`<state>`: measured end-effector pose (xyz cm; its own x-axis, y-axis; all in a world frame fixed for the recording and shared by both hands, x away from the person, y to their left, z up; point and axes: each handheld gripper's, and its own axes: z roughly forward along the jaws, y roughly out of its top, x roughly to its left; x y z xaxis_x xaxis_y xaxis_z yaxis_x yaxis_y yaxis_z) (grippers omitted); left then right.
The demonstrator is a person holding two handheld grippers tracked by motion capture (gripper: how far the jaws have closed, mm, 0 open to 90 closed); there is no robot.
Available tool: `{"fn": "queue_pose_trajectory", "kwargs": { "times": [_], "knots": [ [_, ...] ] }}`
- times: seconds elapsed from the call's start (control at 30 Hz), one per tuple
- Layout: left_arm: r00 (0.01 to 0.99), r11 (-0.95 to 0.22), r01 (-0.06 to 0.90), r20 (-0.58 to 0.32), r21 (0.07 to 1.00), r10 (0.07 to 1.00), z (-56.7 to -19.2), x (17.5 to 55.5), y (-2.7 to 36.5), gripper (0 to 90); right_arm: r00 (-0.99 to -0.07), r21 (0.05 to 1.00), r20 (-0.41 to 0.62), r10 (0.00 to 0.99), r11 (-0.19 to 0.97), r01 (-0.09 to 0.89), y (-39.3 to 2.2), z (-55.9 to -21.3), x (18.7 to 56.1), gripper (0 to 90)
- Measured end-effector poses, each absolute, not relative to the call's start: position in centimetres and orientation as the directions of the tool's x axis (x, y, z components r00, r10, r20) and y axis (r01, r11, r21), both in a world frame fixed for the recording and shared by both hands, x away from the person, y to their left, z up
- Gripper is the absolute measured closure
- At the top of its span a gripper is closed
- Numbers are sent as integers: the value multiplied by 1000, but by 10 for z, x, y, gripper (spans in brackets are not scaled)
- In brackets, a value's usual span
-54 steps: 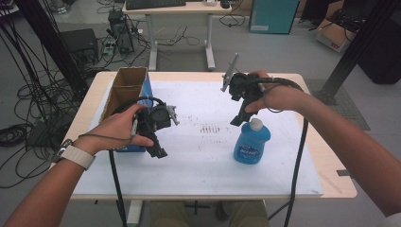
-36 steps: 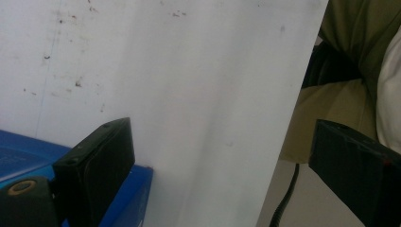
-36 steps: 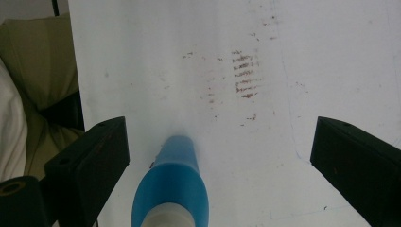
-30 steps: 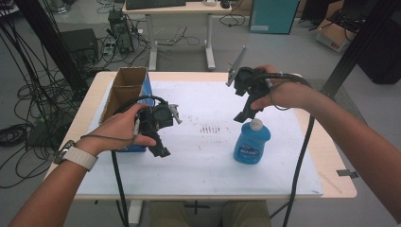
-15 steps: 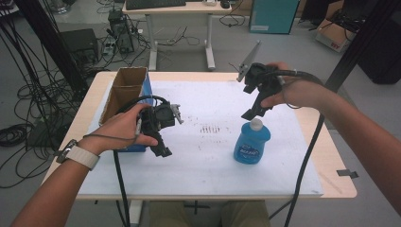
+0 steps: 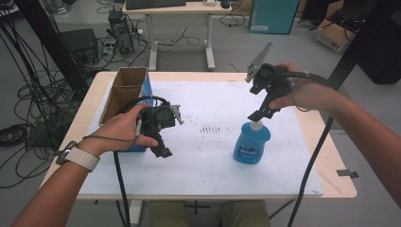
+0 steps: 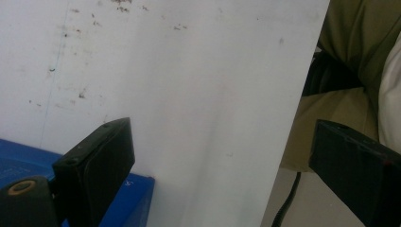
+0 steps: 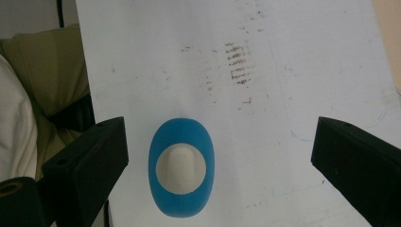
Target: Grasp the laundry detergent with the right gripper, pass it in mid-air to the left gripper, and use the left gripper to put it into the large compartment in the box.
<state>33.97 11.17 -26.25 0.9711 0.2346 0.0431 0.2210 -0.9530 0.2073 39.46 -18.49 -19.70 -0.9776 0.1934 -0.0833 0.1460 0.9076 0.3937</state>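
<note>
Your right gripper [image 6: 259, 113] hangs directly over the blue bottle [image 6: 252, 143], jaws spread wide, not touching it. In the right gripper view the bottle [image 8: 181, 173] shows end-on: white cap ringed in blue, label hidden. The bottle stands upright on the white sheet [image 6: 208, 156], at 3 o'clock from your left gripper [image 6: 162, 150]. That gripper's jaws are spread too, holding nothing; part of the blue box [image 7: 118, 198] sits cut off behind one jaw. The open cardboard box [image 6: 124, 90] lies at 11 o'clock on the surface [image 6: 331, 156]; its contents cannot be made out.
</note>
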Motion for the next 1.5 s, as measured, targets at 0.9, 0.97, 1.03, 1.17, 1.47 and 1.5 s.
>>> {"fn": "queue_pose_trajectory", "kwargs": {
  "times": [0.9, 0.97, 1.03, 1.17, 1.47, 1.5],
  "knots": [
    [971, -951, 223, 43, 213, 237, -264, 340, 106, 81, -972, 462, -62, 229, 869, 175, -228, -209, 376, 45],
    [971, -952, 223, 39, 212, 236, -264, 340, 105, 81, -971, 464, -62, 231, 868, 177, -231, -209, 375, 45],
    [971, -952, 223, 38, 208, 236, -264, 340, 105, 81, -969, 466, -61, 240, 865, 185, -232, -208, 373, 44],
    [970, -951, 225, 39, 210, 238, -264, 340, 105, 81, -969, 467, -59, 242, 864, 187, -236, -206, 372, 44],
    [970, -951, 226, 40, 211, 239, -264, 341, 104, 81, -967, 462, -51, 251, 864, 200, -244, -208, 369, 43],
    [970, -952, 224, 41, 209, 238, -264, 341, 104, 81, -967, 462, -51, 251, 864, 200, -245, -209, 368, 43]
  ]
}}
